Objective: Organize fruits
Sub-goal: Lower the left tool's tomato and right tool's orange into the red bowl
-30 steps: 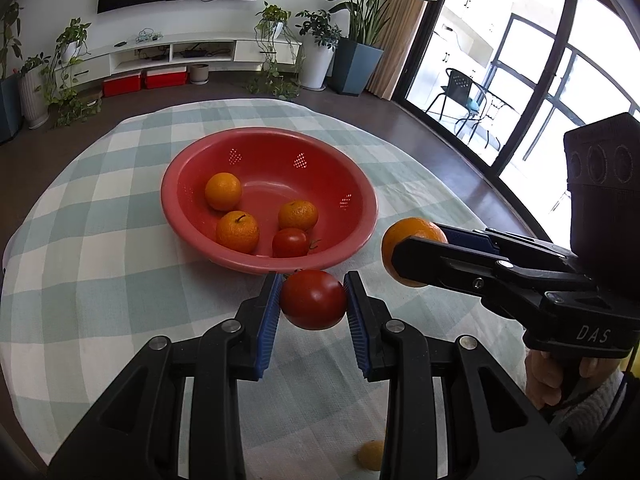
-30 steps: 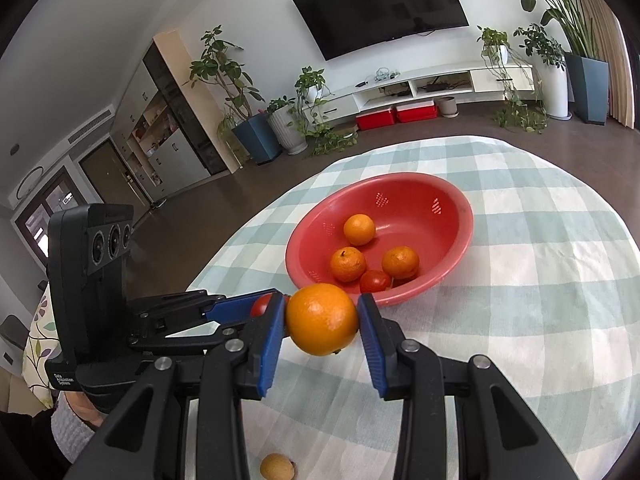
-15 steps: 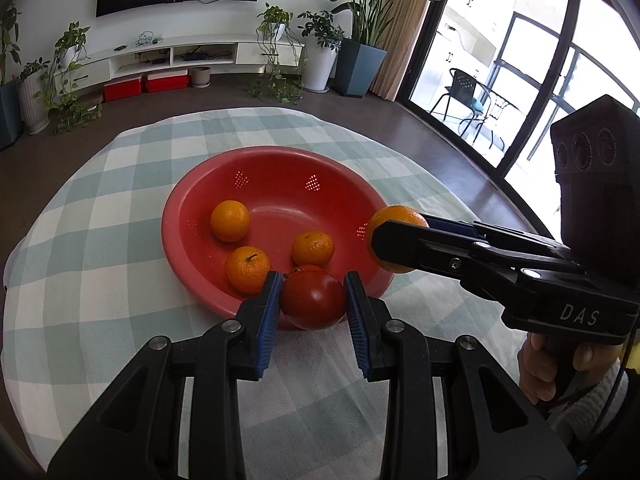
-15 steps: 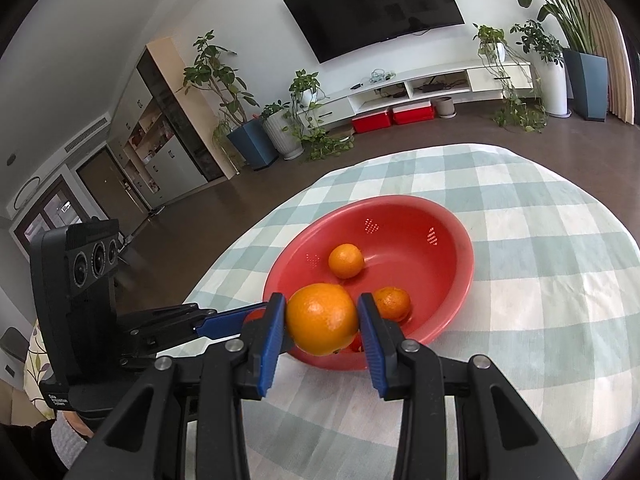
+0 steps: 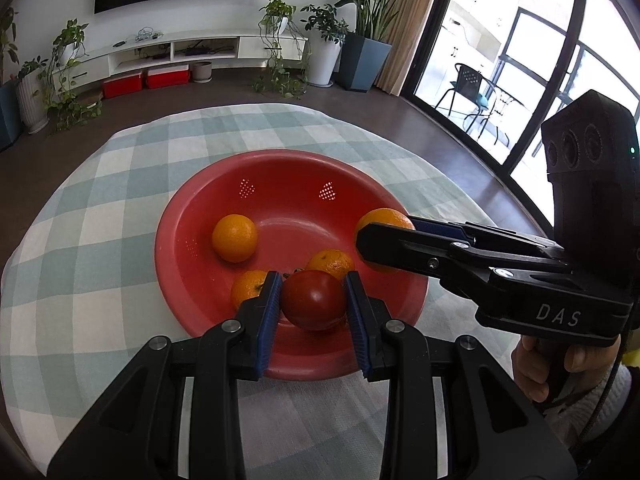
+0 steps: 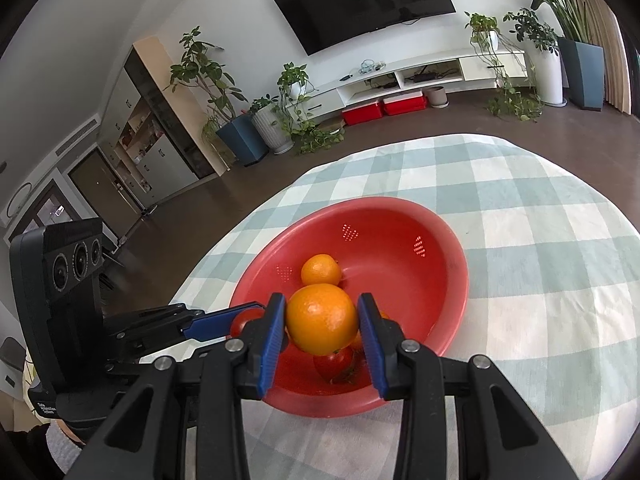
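A tomato [image 5: 314, 300] is clamped in the left hand-held gripper [image 5: 313, 307], an orange [image 6: 322, 319] in the right hand-held gripper [image 6: 322, 328]; both are held at frame centre over the red colander [image 5: 192, 280].

"das" on right gripper [image 5: 384, 246]

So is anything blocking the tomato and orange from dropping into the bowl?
No barrier. Both tongs are over the bowl. Under the tomato lie small oranges; under the orange sits another tomato.
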The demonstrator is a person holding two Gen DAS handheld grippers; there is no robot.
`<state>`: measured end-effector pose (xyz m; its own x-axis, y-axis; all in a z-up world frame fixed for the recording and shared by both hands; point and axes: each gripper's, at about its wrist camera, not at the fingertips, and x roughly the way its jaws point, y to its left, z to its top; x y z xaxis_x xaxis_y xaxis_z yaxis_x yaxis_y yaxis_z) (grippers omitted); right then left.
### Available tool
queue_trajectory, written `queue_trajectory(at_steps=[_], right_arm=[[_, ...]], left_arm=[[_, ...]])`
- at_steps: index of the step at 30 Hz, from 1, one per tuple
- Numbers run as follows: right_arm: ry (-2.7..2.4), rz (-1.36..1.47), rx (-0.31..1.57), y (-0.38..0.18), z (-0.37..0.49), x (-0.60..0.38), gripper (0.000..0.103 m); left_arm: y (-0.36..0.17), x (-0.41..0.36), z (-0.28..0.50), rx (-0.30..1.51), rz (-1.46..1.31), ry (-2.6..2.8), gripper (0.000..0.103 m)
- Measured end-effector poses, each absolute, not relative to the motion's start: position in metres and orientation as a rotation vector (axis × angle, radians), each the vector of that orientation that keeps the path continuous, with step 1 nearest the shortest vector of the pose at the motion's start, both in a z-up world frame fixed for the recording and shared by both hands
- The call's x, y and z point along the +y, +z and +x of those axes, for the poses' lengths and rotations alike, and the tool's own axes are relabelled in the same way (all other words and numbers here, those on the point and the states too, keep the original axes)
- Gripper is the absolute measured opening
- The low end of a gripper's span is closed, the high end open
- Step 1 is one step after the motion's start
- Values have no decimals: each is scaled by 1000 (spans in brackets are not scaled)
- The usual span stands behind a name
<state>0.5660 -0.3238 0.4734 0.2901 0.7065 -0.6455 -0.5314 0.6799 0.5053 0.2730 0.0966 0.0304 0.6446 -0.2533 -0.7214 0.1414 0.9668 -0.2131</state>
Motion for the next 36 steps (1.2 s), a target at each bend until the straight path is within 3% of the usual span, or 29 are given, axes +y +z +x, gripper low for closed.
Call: queue_trajectory(at_steps=[36], right_arm=[[792,150,1009,454,583,-311,41]], left_arm=[[2,97,306,872,-133,-199,30]])
